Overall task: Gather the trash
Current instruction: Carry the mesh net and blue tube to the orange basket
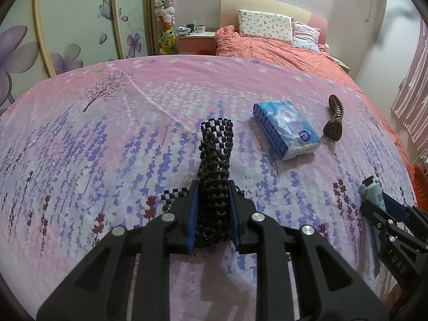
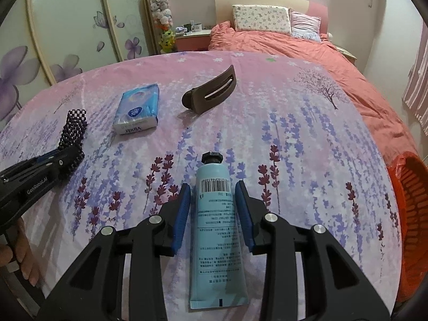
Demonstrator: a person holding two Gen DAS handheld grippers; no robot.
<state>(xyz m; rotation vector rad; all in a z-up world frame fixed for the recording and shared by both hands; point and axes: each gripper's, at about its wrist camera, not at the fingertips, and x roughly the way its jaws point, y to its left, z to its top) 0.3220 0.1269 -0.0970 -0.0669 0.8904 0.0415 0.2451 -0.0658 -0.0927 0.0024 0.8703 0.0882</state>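
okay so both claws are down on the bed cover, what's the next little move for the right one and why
Probably close the right claw on the blue tube. Its pads sit either side of the tube with gaps showing, so nothing is gripped yet, while the left claw already pinches the black beaded band. The orange basket waits to the right.

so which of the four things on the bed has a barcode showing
The pale blue tube between the right gripper's open fingers; the tissue pack, hair clip and beaded band show none.

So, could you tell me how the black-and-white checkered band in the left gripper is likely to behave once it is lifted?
The checkered band looks woven from small beads, so it will probably be floppy and droop beyond the left gripper. Its bumpy surface should resist slipping between the blue pads. It looks light for its size and unlikely to break.
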